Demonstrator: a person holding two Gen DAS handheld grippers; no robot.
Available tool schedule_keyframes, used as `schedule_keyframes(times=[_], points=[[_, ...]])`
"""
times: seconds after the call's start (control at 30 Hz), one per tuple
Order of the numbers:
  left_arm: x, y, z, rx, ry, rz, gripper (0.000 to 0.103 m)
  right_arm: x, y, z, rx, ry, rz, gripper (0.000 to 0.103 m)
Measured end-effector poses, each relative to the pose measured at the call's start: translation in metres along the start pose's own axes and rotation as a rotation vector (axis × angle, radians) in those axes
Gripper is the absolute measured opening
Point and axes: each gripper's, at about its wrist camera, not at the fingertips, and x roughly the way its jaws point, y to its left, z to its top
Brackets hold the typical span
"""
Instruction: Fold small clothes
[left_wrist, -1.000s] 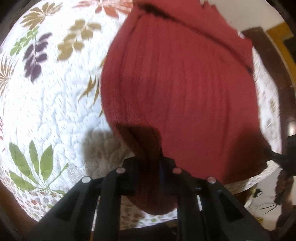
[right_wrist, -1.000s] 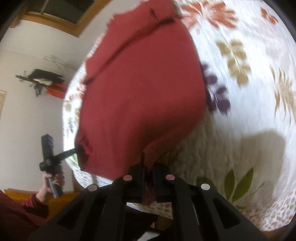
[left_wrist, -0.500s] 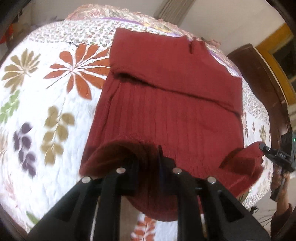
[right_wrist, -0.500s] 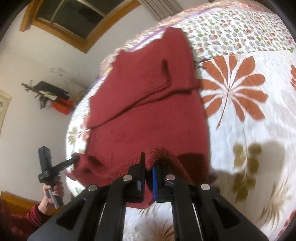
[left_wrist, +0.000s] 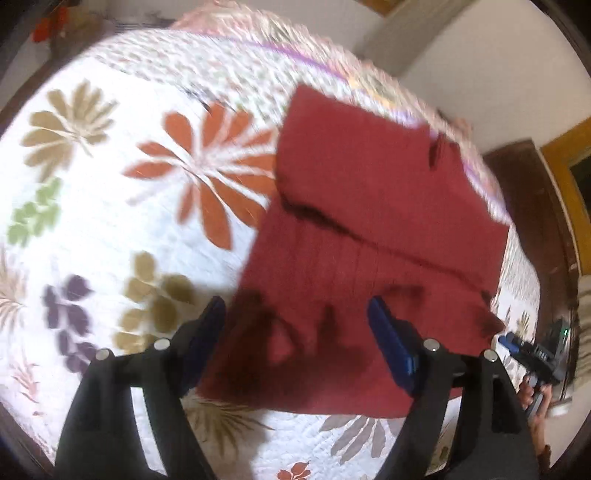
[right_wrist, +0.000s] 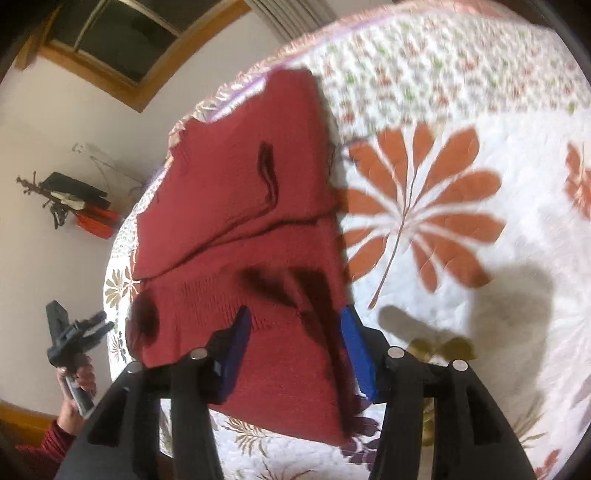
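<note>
Red knitwear, one sweater, lies flat on the quilted bedspread, folded so that an upper layer overlaps the lower part along a slanting crease. Its far edge reaches close to the pink and purple border of the quilt, near the wall; its near hem sits a little way in from the bed's near side. On the sweater's open flank the quilt runs wide and bare, printed with orange, tan, green and purple leaves, so there is plenty of room that way. On the other flank the cloth ends near the bed's edge, with dark wooden furniture beyond.

Two grippers are in play. The left gripper hangs over the near hem with its blue-padded fingers spread wide and nothing between them. The right gripper hangs likewise over the hem, parted and empty, throwing two dark finger shadows onto the knit. Each shows small in the other's view, at the sweater's corner, held by a hand in a red sleeve. One window frame sits high on the wall.
</note>
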Motion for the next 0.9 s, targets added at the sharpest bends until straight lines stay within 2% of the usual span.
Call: schedule_keyframes(times=[0.13,0.27,0.37,0.43,0.5,0.7,0.8,0.9], points=[[-0.008,-0.006,0.002,0.093,-0.013,0.057,0.079,-0.009,0.023,0.004,-0.154,0.007,-0.014,0.055],[0.012,-0.036,-0.002,0.244,0.020,0.081,0.079,0.013,0.051,0.005,-0.292,0.043,-0.060,0.061],[0.030,-0.059,-0.011,0.379,0.033,0.115,0.079,0.031,0.058,0.009,-0.340,0.070,-0.087,0.061],[0.043,-0.066,-0.010,0.420,0.036,0.140,0.079,0.043,0.058,0.015,-0.343,0.087,-0.099,0.062],[0.059,-0.067,-0.006,0.437,0.045,0.162,0.079,0.051,0.055,0.020,-0.347,0.093,-0.127,0.062],[0.084,-0.067,0.005,0.479,0.087,0.157,0.079,0.079,0.053,0.029,-0.367,0.133,-0.155,0.066],[0.093,-0.071,0.009,0.496,0.101,0.143,0.079,0.092,0.057,0.027,-0.386,0.170,-0.119,0.052],[0.103,-0.080,0.010,0.542,0.125,0.134,0.079,0.099,0.065,0.023,-0.445,0.178,-0.164,0.051]])
